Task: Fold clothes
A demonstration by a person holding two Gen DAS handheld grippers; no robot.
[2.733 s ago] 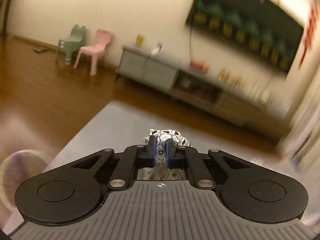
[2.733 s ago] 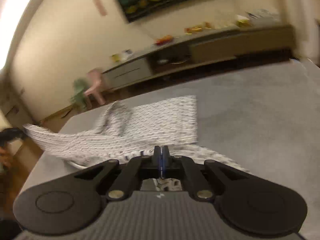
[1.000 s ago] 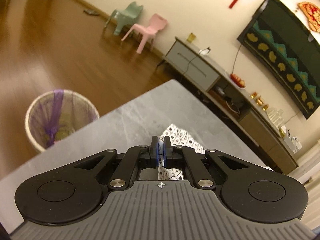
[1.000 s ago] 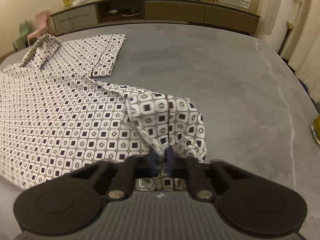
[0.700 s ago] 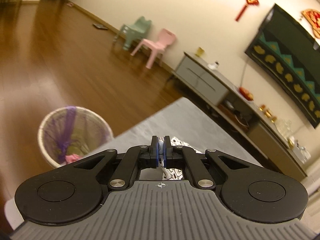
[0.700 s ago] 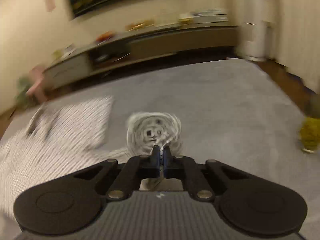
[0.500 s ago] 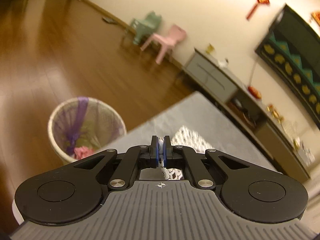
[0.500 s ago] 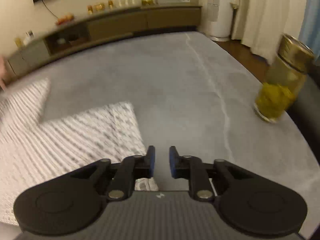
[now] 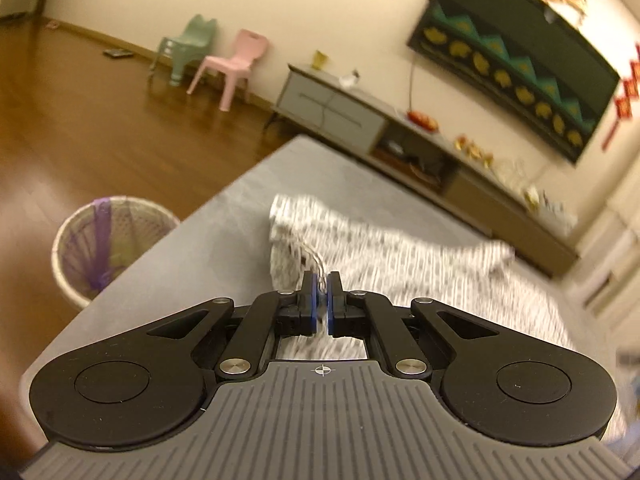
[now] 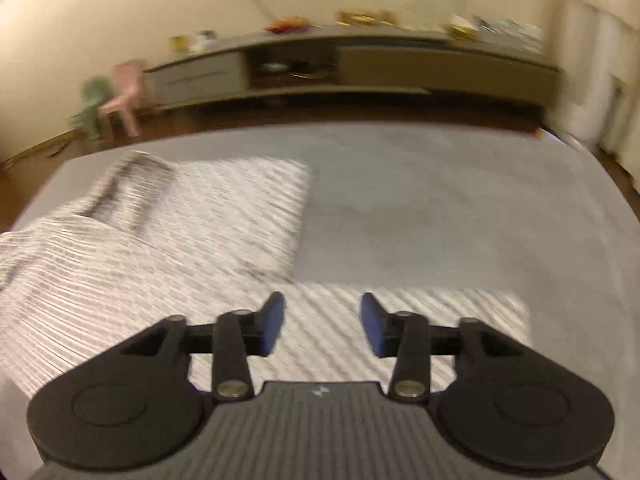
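Your black-and-white patterned fabric shirt point(image 10: 224, 216) lies spread on the grey surface, blurred by motion. One edge is pinched between your left jaws; a flat part lies beneath and ahead of your parted right jaws.

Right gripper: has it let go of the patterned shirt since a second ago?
Yes. The right gripper now stands wide open above the shirt, which lies flat on the grey table; it was pinching the fabric before.
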